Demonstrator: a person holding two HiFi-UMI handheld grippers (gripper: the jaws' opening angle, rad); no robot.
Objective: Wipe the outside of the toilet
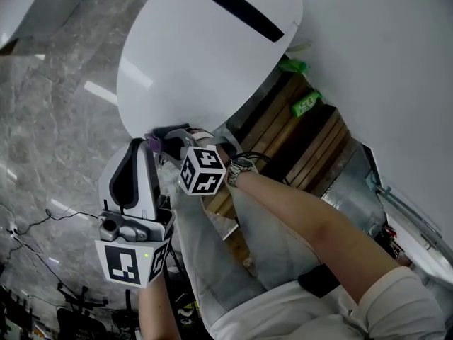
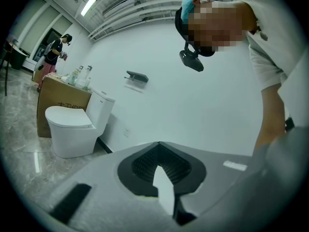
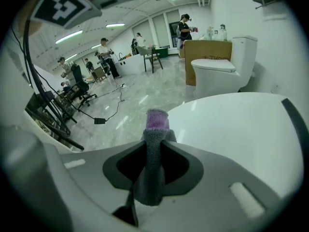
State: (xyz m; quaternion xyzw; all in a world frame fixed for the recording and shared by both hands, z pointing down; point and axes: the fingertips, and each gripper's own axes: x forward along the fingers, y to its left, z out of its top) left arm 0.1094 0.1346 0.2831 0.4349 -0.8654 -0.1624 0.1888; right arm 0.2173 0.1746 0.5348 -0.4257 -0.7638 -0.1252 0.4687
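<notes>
At the near rim of the white toilet [image 1: 205,55], whose closed lid fills the upper middle of the head view, a grey cloth [image 1: 157,142] with a purple end is held. It is pinched between the pressed-together jaws of the right gripper [image 1: 173,142]. In the right gripper view the cloth [image 3: 152,163] is seen standing up between the jaws, its purple end just beside the lid's edge [image 3: 241,129]. Whether it touches the lid cannot be told.

The left gripper [image 1: 138,147] is held near and left of the right one, apart from the toilet. Its jaws are seen pressed together, with nothing between them, in the left gripper view [image 2: 164,190], which faces a white wall.

Dark wooden slats [image 1: 283,133] are seen to the right of the toilet, with a green bottle [image 1: 306,103] on them. Grey marbled floor [image 1: 49,105] lies to the left. A second toilet [image 3: 222,71] and a cardboard box [image 3: 207,47] are seen farther off in the right gripper view.
</notes>
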